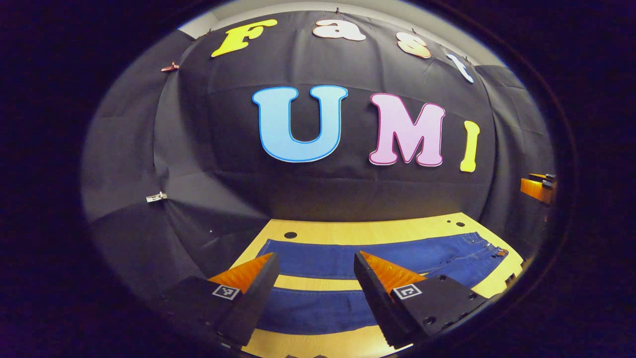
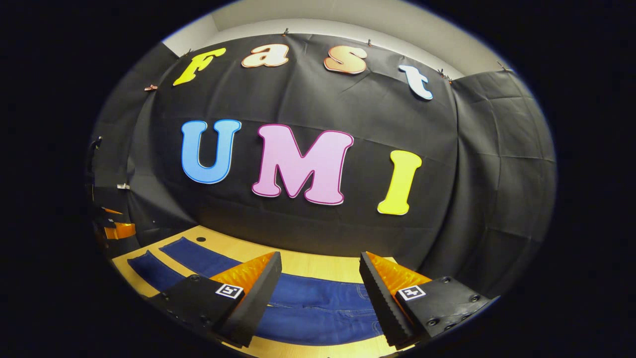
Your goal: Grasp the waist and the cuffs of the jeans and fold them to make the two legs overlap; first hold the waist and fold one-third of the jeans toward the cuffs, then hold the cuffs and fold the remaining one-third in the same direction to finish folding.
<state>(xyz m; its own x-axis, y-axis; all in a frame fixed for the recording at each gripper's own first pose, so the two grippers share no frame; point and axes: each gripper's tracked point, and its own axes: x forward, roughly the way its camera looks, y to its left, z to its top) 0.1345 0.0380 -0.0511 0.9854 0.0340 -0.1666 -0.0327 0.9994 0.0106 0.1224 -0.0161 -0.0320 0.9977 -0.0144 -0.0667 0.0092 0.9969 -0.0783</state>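
With both tongs open above the jeans, I expect limp, heavy denim, best pinched at waist and cuffs.

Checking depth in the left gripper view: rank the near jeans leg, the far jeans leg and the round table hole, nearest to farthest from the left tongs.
1. Near jeans leg, just beyond the left tongs.
2. Far jeans leg, across a strip of table.
3. Round hole, back left, by the wall.
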